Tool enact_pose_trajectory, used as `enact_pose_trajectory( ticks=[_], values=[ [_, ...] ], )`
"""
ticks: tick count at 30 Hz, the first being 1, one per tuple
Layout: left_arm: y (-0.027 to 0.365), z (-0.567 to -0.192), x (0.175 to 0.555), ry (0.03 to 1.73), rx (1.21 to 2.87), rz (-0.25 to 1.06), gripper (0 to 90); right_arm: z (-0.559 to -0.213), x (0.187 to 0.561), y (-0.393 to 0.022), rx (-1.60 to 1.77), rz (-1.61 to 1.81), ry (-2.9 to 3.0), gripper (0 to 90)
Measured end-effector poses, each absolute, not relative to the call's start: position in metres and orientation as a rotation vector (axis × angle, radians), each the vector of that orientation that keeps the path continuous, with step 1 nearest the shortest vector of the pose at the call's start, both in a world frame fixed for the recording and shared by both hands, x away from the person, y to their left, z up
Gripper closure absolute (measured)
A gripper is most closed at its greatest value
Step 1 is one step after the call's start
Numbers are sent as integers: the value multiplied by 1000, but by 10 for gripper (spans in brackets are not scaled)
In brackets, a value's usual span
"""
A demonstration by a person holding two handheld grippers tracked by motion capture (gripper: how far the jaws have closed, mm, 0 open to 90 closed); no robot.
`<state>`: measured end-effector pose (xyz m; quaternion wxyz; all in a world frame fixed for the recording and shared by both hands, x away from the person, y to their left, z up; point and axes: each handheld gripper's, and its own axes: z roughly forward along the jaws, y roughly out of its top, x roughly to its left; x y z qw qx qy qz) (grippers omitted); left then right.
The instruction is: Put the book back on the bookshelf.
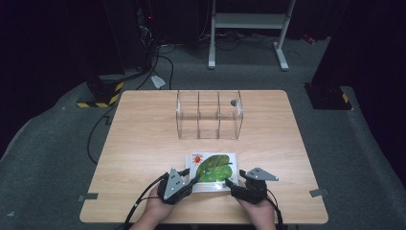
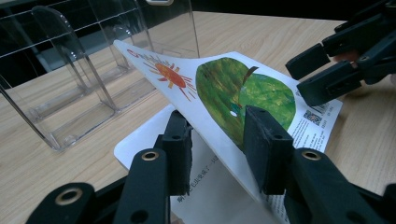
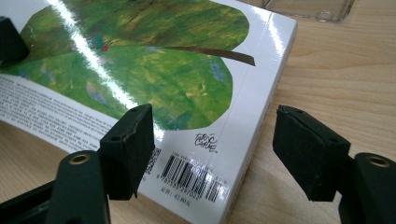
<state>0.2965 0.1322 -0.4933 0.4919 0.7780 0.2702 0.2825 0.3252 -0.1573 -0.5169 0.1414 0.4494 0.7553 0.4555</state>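
Glossy white picture book point(image 1: 211, 171) with a green leaf is lying lower centre while your left gripper point(image 1: 190, 178) is pinching its lifted cover and your right gripper point(image 1: 231, 182) is straddling its corner, jaws apart.

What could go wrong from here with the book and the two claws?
The left claw pinches only the lifted cover, so pulling further may crease or tear it. The right claw stands open astride the book at its spine corner without gripping; the book may slide on the table instead of staying put.
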Motion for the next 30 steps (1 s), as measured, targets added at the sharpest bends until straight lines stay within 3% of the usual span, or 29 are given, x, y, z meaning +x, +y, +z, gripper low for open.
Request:
enact_pose_trajectory(
  ticks=[9, 18, 30],
  values=[
    [132, -493, 294, 632, 1881, 698, 639, -520, 347, -157, 1473, 1391, 2235, 214],
    [132, -494, 294, 632, 1882, 700, 639, -522, 354, -155, 1504, 1429, 2279, 206],
    [133, -495, 294, 644, 1890, 677, 664, -515, 344, -157, 1436, 1400, 2210, 313]
  ],
)
